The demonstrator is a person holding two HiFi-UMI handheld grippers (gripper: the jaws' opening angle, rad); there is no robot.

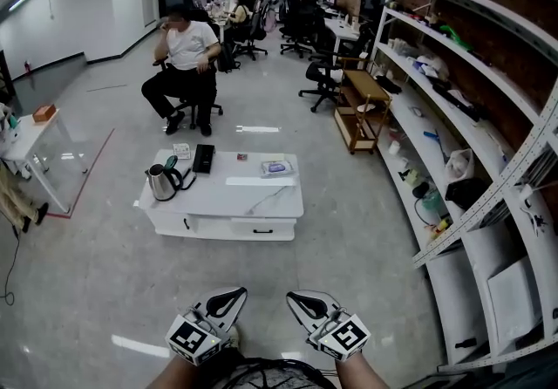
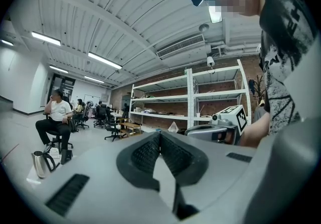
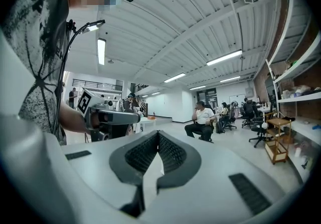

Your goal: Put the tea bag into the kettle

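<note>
A steel kettle (image 1: 162,181) with a black handle stands at the left end of a low white table (image 1: 261,200) some way ahead of me; the left gripper view also catches the kettle (image 2: 40,163) at far left. Behind it lie a small white box (image 1: 181,151) and a black flat item (image 1: 203,158); a wrapped packet (image 1: 277,168) lies to the right. No tea bag can be made out at this distance. My left gripper (image 1: 235,295) (image 2: 159,135) and right gripper (image 1: 296,298) (image 3: 158,133) are held level, side by side, both shut and empty, far from the table.
A person sits on a chair (image 1: 187,64) beyond the table. Long white shelves (image 1: 453,117) line the right wall, with a wooden cart (image 1: 362,104) and office chairs (image 1: 321,82) near them. A white desk (image 1: 35,139) stands at the left. Grey floor lies between me and the table.
</note>
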